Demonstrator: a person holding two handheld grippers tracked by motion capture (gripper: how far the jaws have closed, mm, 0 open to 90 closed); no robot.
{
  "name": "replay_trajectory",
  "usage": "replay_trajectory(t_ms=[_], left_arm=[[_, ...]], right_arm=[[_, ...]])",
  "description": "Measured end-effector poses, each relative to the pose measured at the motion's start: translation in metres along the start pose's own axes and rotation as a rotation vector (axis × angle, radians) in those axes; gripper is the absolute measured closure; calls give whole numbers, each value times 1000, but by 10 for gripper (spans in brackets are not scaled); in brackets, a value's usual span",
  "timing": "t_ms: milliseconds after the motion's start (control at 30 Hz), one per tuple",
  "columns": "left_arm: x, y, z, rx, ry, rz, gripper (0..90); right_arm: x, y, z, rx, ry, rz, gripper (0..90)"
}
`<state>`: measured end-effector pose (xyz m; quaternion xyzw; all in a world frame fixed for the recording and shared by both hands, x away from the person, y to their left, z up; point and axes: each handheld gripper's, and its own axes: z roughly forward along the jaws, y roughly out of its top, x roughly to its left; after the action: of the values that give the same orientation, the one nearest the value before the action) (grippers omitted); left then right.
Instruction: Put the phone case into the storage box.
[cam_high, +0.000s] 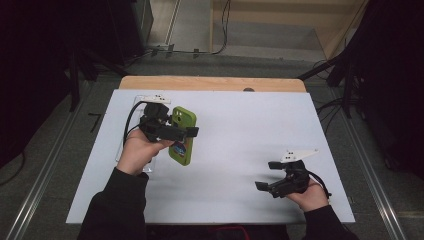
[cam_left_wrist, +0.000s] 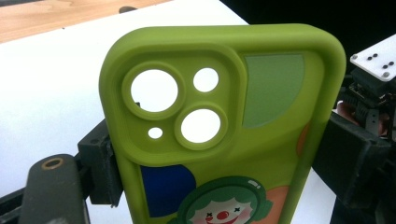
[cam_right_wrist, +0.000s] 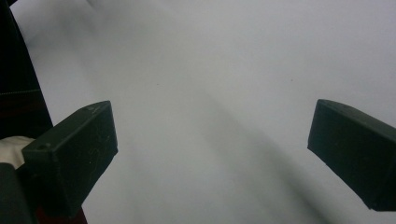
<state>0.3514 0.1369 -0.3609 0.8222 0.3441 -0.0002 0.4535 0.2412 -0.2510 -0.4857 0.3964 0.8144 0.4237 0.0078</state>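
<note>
Between left gripper (cam_left_wrist: 212, 154) jaws, seemingly clamped: green phone case (cam_left_wrist: 224, 121).

The high view is looking steeply down while both gripper views are sitting close, all sharing the white rectangular tabletop sheet (cam_high: 240, 145).

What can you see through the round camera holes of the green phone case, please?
Through the holes of the green phone case, held by the left gripper, only the white table shows; no phone sits inside. The case hides whatever lies behind the rest of it.

no readable text, label, brand or number on anything shown
</note>
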Motion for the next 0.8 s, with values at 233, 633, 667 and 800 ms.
replay_trajectory(t_ms=[233, 633, 667, 800], left_arm=[[4, 0, -9, -6, 24, -1, 171], [14, 0, -27, -38, 62, -25, 171], [15, 0, -28, -37, 71, -25, 171], [19, 0, -34, -53, 95, -40, 171]], right_arm=[[0, 0, 1, 10, 6, 1, 2], [1, -1, 1, 7, 0, -1, 2], [1, 0, 1, 1, -1, -2, 2], [1, 0, 1, -1, -4, -2, 2]])
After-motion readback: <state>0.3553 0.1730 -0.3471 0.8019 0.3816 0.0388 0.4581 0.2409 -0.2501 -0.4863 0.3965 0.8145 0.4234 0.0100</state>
